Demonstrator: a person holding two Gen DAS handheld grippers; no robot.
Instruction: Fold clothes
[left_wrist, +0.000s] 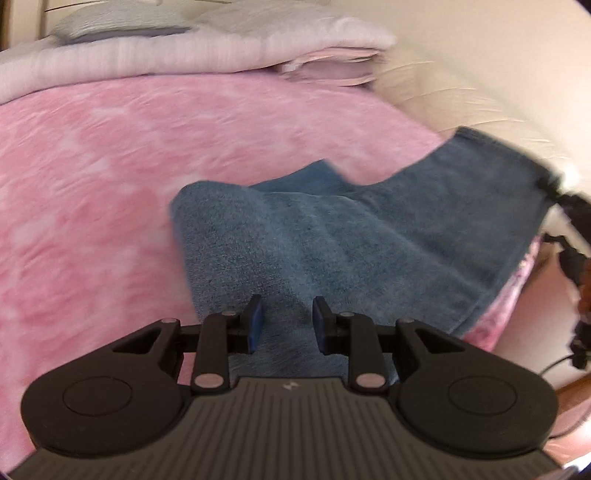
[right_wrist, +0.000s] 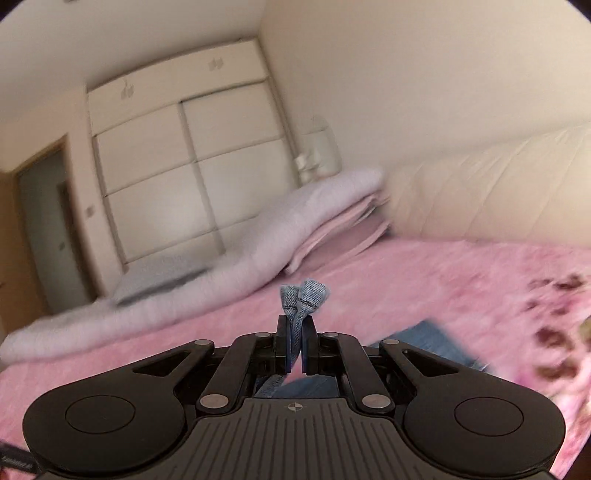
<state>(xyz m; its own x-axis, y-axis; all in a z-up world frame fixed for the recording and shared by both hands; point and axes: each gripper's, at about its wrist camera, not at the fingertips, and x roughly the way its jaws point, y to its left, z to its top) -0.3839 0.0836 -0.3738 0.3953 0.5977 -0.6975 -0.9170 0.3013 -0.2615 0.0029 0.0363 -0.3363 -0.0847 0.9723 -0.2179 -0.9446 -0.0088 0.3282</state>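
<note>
A blue denim garment (left_wrist: 332, 236) lies partly folded on the pink blanket (left_wrist: 110, 184), one end lifted toward the right. My left gripper (left_wrist: 287, 317) hovers open just over its near part, blue pads (left_wrist: 255, 321) apart with cloth seen between them, not pinched. My right gripper (right_wrist: 294, 332) is shut on a bunched edge of the denim garment (right_wrist: 304, 295), which sticks up above the fingers. More denim (right_wrist: 432, 339) trails down to the right. The right gripper shows dark and blurred at the far right of the left wrist view, at the lifted corner.
A folded white and pink quilt stack (left_wrist: 221, 48) (right_wrist: 295, 221) lies at the back of the bed. A cream padded headboard (right_wrist: 498, 184) runs along the right. A white wardrobe (right_wrist: 177, 166) and a door stand beyond the bed.
</note>
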